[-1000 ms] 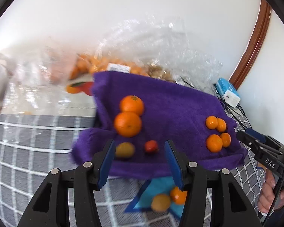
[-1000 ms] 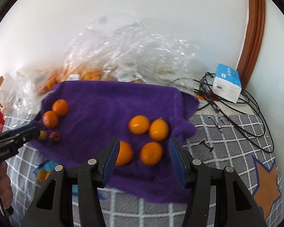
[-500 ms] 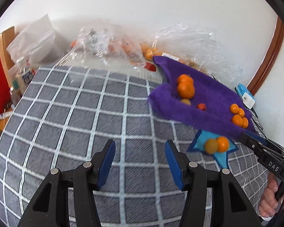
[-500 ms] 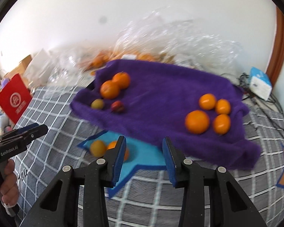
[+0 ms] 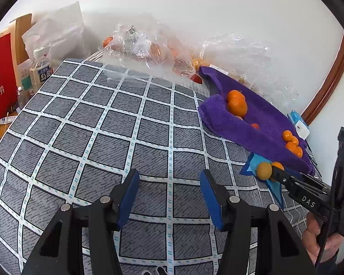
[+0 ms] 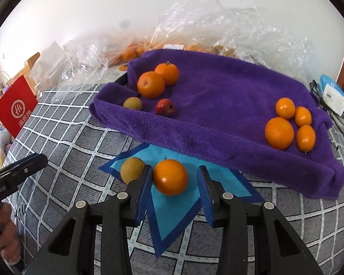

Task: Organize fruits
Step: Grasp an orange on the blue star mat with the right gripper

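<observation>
A purple towel (image 6: 217, 96) lies on the checked cloth. At its left end sit two oranges (image 6: 151, 84), a yellowish fruit (image 6: 132, 103) and a small red fruit (image 6: 164, 106). Several oranges (image 6: 279, 133) cluster at its right end. In front of the towel, on a blue star patch (image 6: 172, 208), an orange (image 6: 170, 177) lies beside a yellow-brown fruit (image 6: 131, 169). My right gripper (image 6: 174, 169) straddles that orange with its jaws closing. The left pad is against the orange and a gap shows at the right pad. My left gripper (image 5: 169, 176) hangs open over bare checked cloth (image 5: 103, 126), holding nothing.
Crumpled plastic bags (image 5: 149, 45) holding more fruit line the wall behind the towel. A red paper bag (image 5: 0, 80) and a bottle (image 5: 40, 71) stand at the far left. A tissue pack (image 6: 332, 94) and cables (image 6: 341, 123) lie right of the towel.
My left gripper swung left, off the towel, to bare checked cloth. My right gripper moved left and down from the right-hand oranges to the orange on the blue star, and its jaws narrowed.
</observation>
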Demonstrator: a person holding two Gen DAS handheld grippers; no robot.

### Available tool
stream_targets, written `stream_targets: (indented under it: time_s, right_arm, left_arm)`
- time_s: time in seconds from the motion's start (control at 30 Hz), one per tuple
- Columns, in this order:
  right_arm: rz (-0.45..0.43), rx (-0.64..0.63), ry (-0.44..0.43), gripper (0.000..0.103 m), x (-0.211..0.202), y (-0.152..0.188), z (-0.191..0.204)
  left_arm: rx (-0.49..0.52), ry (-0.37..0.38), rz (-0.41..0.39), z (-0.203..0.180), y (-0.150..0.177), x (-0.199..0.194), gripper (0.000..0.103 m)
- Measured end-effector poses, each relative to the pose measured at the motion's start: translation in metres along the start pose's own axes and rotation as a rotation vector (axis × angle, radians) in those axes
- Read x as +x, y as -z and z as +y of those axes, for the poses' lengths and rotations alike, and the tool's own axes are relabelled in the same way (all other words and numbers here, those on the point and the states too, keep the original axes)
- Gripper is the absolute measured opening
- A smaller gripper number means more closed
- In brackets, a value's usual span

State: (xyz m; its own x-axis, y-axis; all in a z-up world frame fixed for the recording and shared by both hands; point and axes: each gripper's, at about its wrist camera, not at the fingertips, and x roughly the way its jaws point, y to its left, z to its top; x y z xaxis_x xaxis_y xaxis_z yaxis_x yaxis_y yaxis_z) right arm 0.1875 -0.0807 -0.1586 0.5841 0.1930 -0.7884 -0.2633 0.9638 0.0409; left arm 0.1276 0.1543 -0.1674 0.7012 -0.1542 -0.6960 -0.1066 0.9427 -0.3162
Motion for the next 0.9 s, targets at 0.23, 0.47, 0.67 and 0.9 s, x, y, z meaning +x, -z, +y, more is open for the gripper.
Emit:
stream_targets:
  time_s: [0.23,0.47,0.67,0.9]
  right_arm:
    - [-0.058,-0.031,0.067,0.031,-0.014,0.007,-0.001]
    - [-0.054,0.018,0.156,0.031,-0.037,0.01,-0.049]
    - [-0.032,0.082,0.214,0.031,-0.041,0.029,-0.088]
    - [0.0,0.124,0.175,0.031,-0.035,0.039,-0.105]
  left_arm:
    - [0.06,-0.02,-0.07,-0.012,0.006,-0.011,0.053]
    - [0.051,0.006,-0.071,-0.014,0.007,-0.011,0.053]
    - [0.122,-0.006,-0.065,-0.024,0.008,-0.011,0.053]
    - [0.126,-0.038,-0.038,-0.023,0.007,-0.004,0.053]
